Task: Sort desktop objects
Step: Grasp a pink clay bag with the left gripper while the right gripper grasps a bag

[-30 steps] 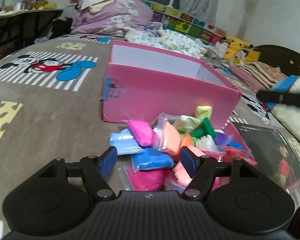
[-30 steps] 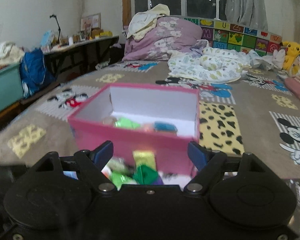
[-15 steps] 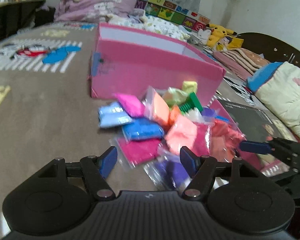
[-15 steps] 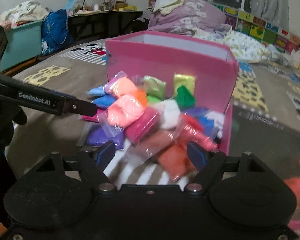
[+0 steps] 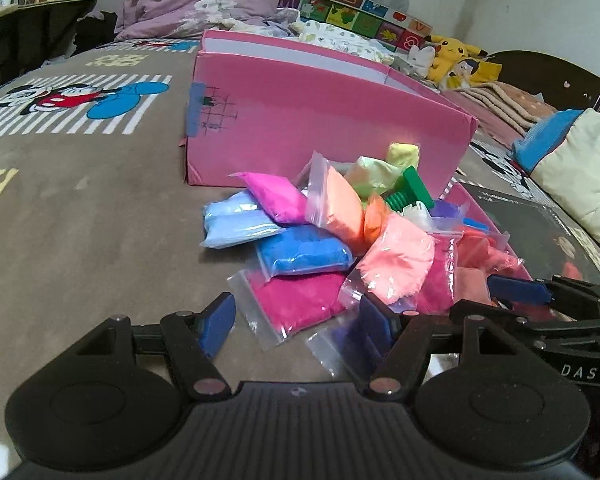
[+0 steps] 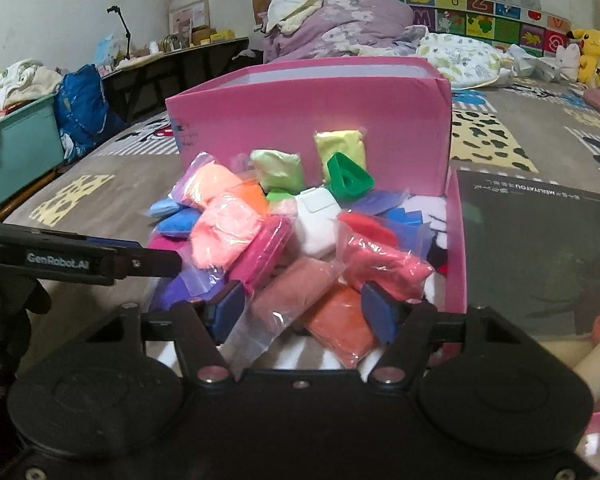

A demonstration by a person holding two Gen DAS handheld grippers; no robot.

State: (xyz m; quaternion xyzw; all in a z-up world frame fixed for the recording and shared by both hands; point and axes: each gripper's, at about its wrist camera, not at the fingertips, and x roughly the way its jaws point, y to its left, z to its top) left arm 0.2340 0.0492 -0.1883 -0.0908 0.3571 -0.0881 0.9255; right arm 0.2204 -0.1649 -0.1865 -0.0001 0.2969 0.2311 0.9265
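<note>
right gripper (image 6: pixel 302 312) closing its fingers round the orange clay bag (image 6: pixel 340 326), left gripper (image 5: pixel 296 322) wide; next, squeeze and lift it to the pink box (image 6: pixel 308 116)

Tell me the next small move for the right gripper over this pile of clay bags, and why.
Probably ease the right gripper slightly forward and finish closing on the orange clay bag in clear plastic. Its jaws are closing with that bag and a dusty-pink clay bag between them, not yet pinched. The tall pink cardboard box stands open just behind the pile.
</note>
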